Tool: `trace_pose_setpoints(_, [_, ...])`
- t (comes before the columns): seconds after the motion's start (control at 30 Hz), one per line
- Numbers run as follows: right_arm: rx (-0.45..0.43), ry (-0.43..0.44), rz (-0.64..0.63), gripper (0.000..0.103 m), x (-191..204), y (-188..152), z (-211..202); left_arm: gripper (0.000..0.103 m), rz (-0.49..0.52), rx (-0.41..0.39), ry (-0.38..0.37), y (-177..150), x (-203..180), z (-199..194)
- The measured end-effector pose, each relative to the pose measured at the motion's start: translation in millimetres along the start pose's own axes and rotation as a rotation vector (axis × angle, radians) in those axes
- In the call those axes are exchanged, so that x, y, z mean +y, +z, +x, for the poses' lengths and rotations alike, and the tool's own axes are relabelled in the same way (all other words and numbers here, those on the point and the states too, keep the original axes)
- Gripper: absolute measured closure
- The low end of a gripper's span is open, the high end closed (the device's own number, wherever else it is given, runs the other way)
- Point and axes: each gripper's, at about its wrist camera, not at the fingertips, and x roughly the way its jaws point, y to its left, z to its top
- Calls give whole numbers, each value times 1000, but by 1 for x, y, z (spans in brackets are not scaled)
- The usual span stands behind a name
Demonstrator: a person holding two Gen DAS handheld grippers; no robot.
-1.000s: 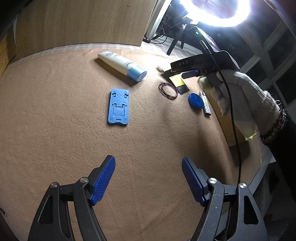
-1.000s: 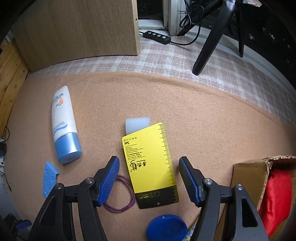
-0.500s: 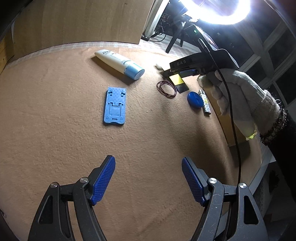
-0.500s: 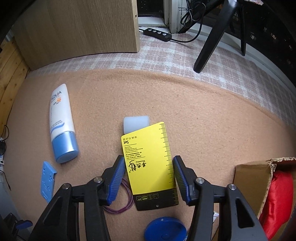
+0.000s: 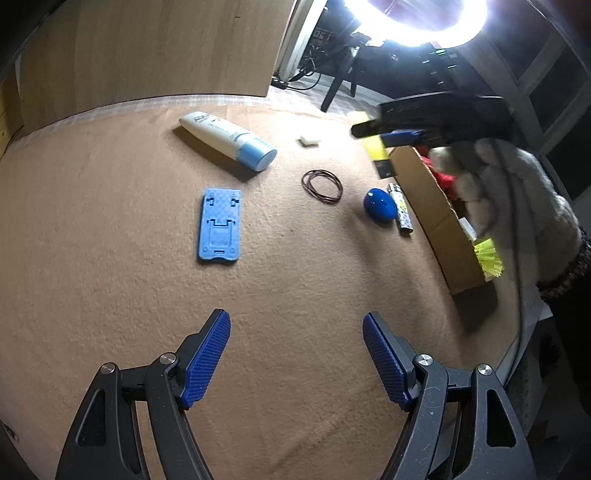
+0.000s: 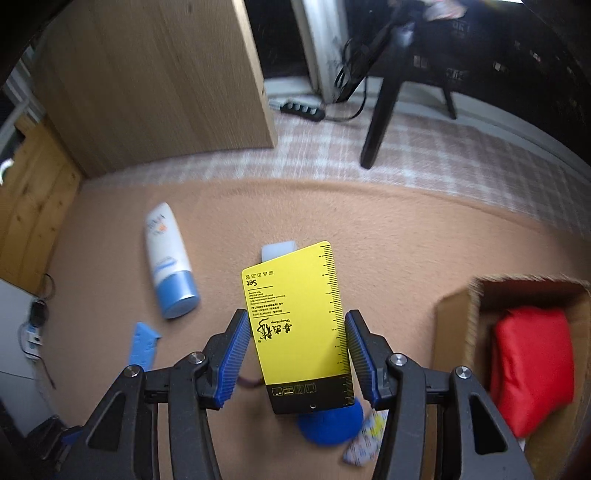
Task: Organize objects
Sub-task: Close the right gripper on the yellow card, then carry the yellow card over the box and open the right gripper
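My right gripper (image 6: pixel 295 354) is shut on a yellow card with a black end (image 6: pixel 295 314) and holds it lifted above the tan mat; it also shows in the left wrist view (image 5: pixel 375 147), beside the cardboard box (image 5: pixel 439 221). The box (image 6: pixel 454 325) holds a red pouch (image 6: pixel 532 365). My left gripper (image 5: pixel 295 354) is open and empty, low over the mat's near part. On the mat lie a blue phone stand (image 5: pixel 219 230), a white tube with a blue cap (image 5: pixel 229 136), a rubber band (image 5: pixel 322 181), a blue round lid (image 5: pixel 379 205), a patterned lighter (image 5: pixel 400 214) and a white eraser (image 5: pixel 309 139).
A wooden panel (image 5: pixel 147 51) stands behind the mat. A tripod leg (image 6: pixel 380 110) and a power strip (image 6: pixel 303 109) sit on the checked cloth beyond. A ring light (image 5: pixel 417 22) glares at the top. A yellow brush (image 5: pixel 487 258) sticks out of the box.
My right gripper closed on the yellow card and lifted it off the mat, moving toward the box. The eraser under it is uncovered. My left gripper stayed open.
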Motion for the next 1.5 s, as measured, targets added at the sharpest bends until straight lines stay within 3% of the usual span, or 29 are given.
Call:
trace_pose_setpoints(0.2, [-84,22,39,54,-18,-16,-53,26,31,8,-15,1,-15,5])
trace_pose_setpoints(0.4, [-123,-26,96,54,-57,-45,-91,26,63,14,-31,4,-32,12])
trace_pose_setpoints(0.83, [-99,-153,227,54,-146,-97,-108,26,135,36,-51,10,-68,28])
trace_pose_setpoints(1.07, [-96,-166,269,53,-163,-109,-105,26,151,39,-45,13,-74,30])
trace_pose_setpoints(1.2, [-97,-192,279,42,-166,-112,-106,26,152,37,-39,14,-73,29])
trace_pose_setpoints(1.5, [-159,-198,255,42,-159,-103,-132,26,190,16,0,32,-67,20])
